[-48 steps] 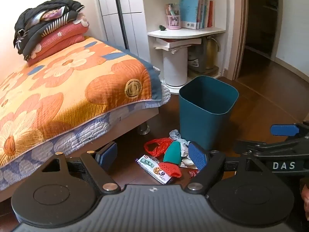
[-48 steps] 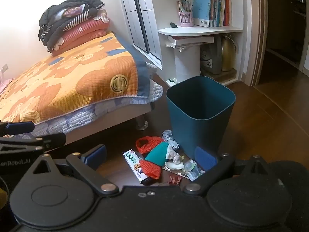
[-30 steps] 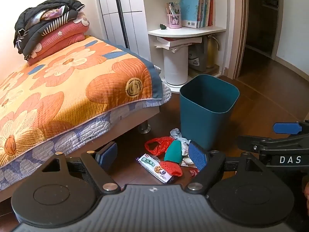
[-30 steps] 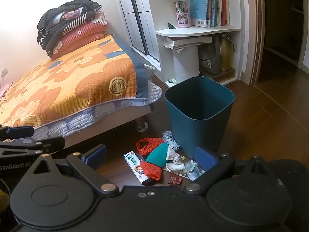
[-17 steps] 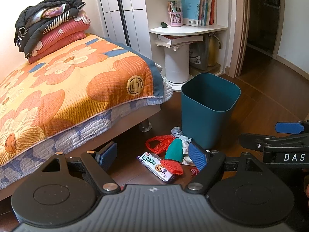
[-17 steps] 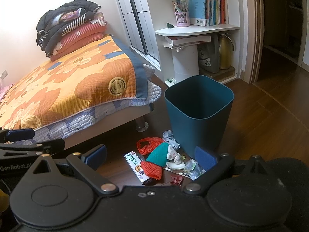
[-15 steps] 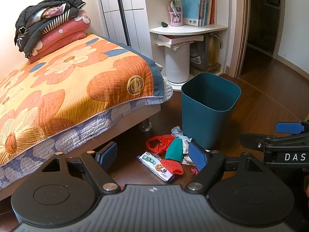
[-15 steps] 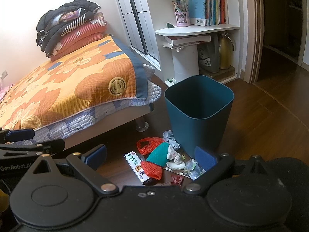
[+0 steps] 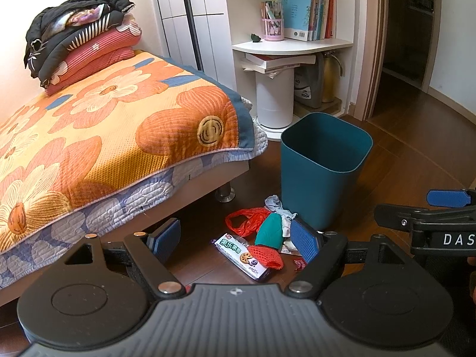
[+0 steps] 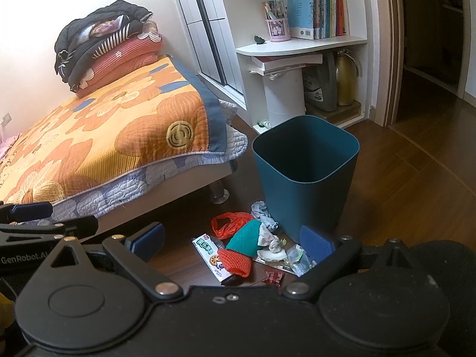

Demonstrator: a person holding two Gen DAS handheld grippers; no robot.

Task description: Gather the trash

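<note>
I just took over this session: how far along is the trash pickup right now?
Nothing looks done: what shows of the inside of the teal bin is bare. Nothing is in hand either; the left gripper and right gripper are both open and off the floor. All the litter is left beside the bin: cookie packet, red mesh sleeve, teal piece, red bag, crumpled tissue.
</note>
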